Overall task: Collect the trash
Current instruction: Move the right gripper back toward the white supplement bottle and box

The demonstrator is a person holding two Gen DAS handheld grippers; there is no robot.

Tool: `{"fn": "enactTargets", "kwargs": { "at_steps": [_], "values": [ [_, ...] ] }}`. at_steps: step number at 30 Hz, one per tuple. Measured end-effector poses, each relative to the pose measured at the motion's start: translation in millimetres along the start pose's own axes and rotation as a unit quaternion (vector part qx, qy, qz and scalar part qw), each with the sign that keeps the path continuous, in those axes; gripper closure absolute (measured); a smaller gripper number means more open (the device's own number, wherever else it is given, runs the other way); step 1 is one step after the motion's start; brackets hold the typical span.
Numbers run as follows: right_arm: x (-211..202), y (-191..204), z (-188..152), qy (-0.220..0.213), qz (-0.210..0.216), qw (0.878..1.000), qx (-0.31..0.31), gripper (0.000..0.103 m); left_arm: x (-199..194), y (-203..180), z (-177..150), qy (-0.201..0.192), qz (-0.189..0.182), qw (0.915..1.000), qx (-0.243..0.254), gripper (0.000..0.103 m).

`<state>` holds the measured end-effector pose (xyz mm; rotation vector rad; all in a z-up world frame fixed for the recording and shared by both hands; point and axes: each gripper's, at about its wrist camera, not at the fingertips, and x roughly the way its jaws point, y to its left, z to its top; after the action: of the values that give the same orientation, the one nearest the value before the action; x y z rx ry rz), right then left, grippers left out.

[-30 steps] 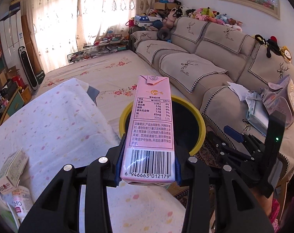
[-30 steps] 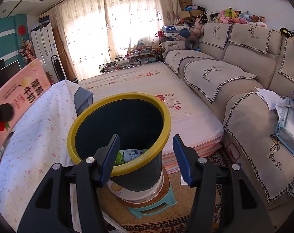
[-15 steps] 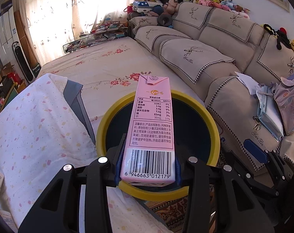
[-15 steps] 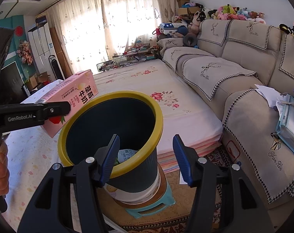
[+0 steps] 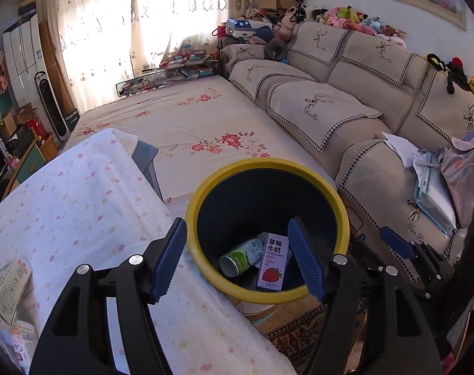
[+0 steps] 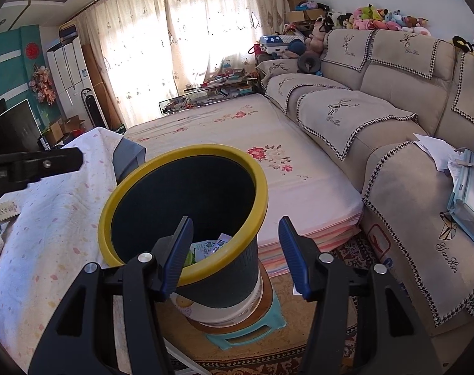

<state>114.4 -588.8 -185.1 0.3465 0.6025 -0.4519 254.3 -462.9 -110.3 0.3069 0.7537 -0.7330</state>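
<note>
Tablecloth (image 5: pixel 80 206): soft white fabric, pastel flecks.
Left gripper (image 5: pixel 237 259): black frame, ribbed blue pads, jaws opening, nothing between them, above the bin.
Bin (image 5: pixel 202 193): round, dark ribbed wall, glossy yellow rim.
Pink carton (image 5: pixel 273 262): boxy, inside bin beside green can (image 5: pixel 241 256).
Right gripper (image 6: pixel 235 253): jaws moderately apart, empty, straddling bin's near rim.

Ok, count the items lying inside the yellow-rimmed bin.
2 visible in the bin: a pink milk carton propped against the right inside, and a green-and-white bottle lying to its left. More may be hidden beneath them or behind the near rim.
</note>
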Motion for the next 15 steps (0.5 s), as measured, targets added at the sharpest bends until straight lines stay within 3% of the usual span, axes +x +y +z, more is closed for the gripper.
{"fn": "enactTargets", "kwargs": {
  "at_steps": [8, 15],
  "values": [
    [-9.1, 21.7, 0.3, -0.002, 0.013, 1.0, -0.017, 0.046, -105.9, 38.2, -42.9, -0.069, 0.037, 0.9967, -0.021, 0.016],
    [-20.6, 63.9, 2.7, -0.004, 0.044, 0.998, -0.05, 0.045, -187.3, 96.0, -95.6, -0.098, 0.086, 0.9883, -0.079, 0.007]
  ]
}}
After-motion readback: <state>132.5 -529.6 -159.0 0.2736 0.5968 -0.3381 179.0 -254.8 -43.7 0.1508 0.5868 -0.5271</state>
